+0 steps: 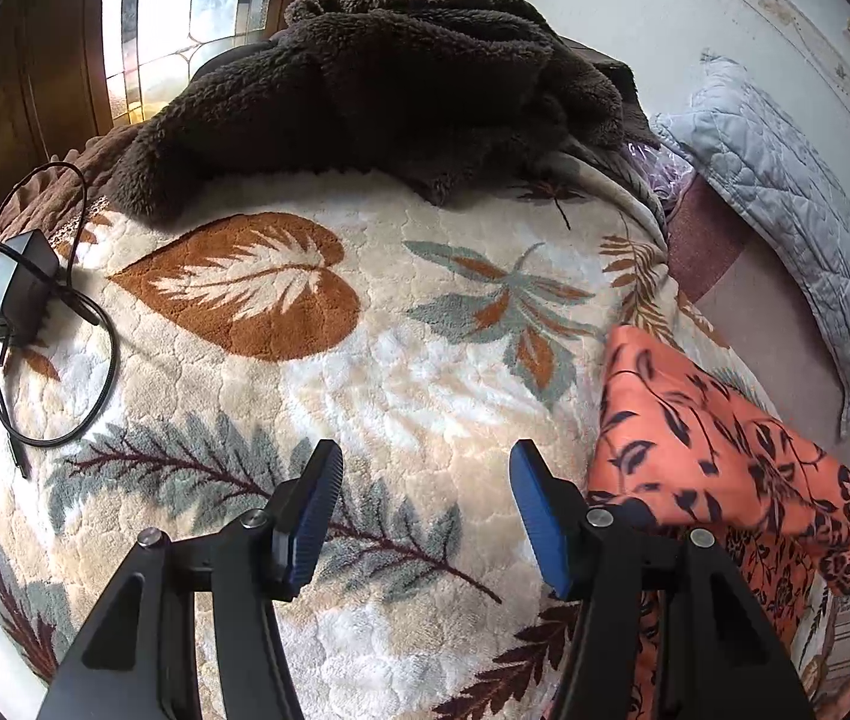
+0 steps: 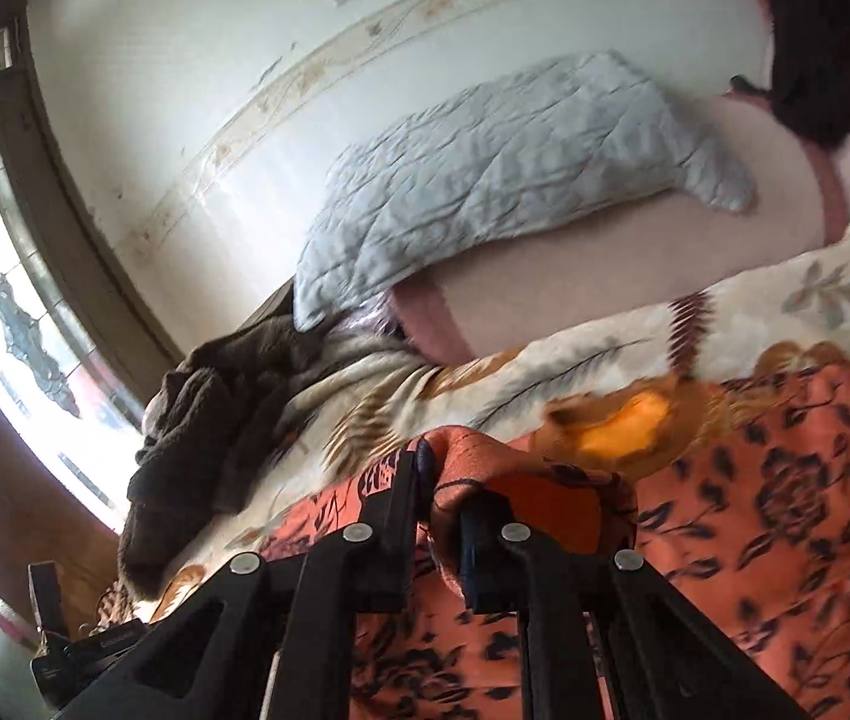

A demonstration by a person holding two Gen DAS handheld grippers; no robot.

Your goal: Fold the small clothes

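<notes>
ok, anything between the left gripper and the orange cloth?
Nothing visible. The left gripper hangs open over bare blanket; the orange cloth lies just to its right with no object between. The charger is far on the other side. The right gripper already pinches the cloth.

Orange cloth (image 1: 718,438) with dark flowers; cream, leaf-patterned blanket (image 1: 365,372)

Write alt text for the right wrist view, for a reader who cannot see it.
The right gripper is closed on a bunched fold of an orange cloth with dark flowers, which lies over a cream leaf-patterned blanket. Behind are a brown fleece, a pale quilted pillow against a white wall, and a bright window at left.
</notes>
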